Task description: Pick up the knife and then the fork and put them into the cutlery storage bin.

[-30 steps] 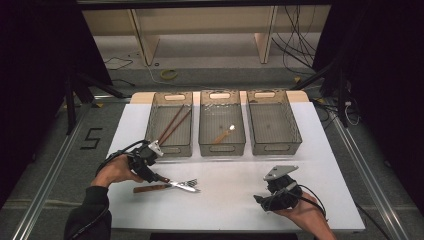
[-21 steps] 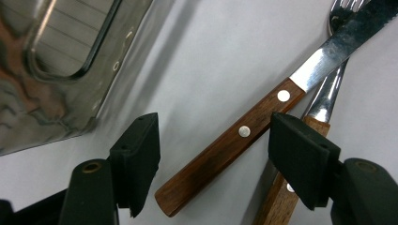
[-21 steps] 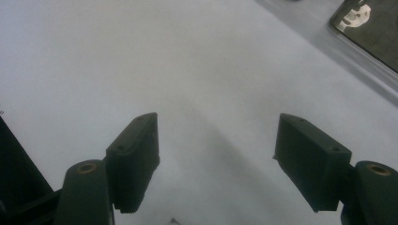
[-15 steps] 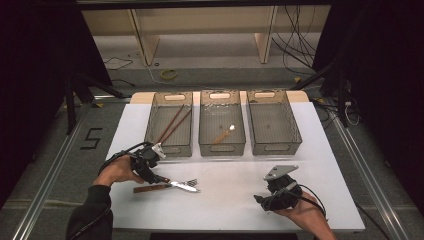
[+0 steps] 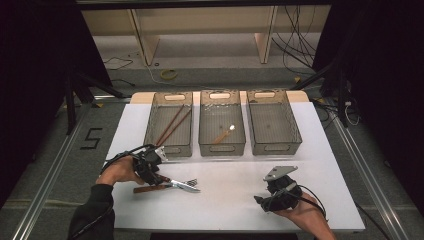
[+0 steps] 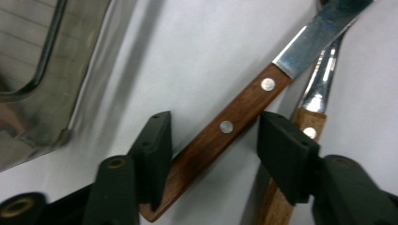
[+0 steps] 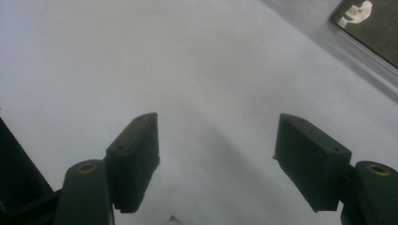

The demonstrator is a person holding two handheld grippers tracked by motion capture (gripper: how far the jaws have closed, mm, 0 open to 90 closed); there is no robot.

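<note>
A black "5" is marked on the floor at the left of the high view. At lower left, the left gripper has its jaws set around the wooden handle of a knife lying on the white table; they have just been closing, the handle between them, not yet clamped. The handle is brown with two metal rivets, the blade flat steel. A fork lies just beside it. At lower right, the right gripper stands released over bare table.
</note>
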